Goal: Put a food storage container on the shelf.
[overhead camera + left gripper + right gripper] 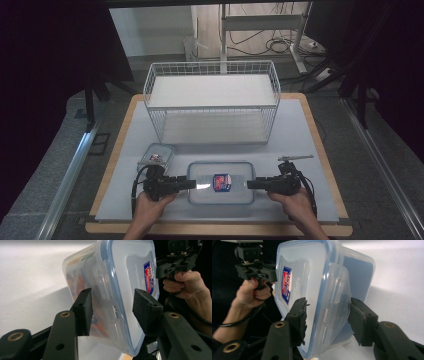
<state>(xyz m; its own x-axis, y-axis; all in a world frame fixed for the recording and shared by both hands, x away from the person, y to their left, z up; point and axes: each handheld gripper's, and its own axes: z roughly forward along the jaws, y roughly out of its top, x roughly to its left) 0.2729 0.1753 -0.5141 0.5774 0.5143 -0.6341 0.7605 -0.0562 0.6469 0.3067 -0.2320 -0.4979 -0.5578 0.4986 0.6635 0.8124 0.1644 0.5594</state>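
- Box (220, 189): clear, lidded, red-blue label on top; flat on counter (300, 130) at front centre, before wire basket (212, 100).
- Left gripper (191, 184): at box's left end; fingers (83, 311) straddle the latch flap, one pad on the underside, the other just off the lid.
- Right gripper (251, 184): at box's right end; fingers (298, 315) straddle that flap, gaps visible, not clenched.
- Smaller box (156, 158): near left gripper, behind it.

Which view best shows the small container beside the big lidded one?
The high view: the small container sits whole at the left of the large container, in front of the wire basket. In both gripper views the large container blocks that side.
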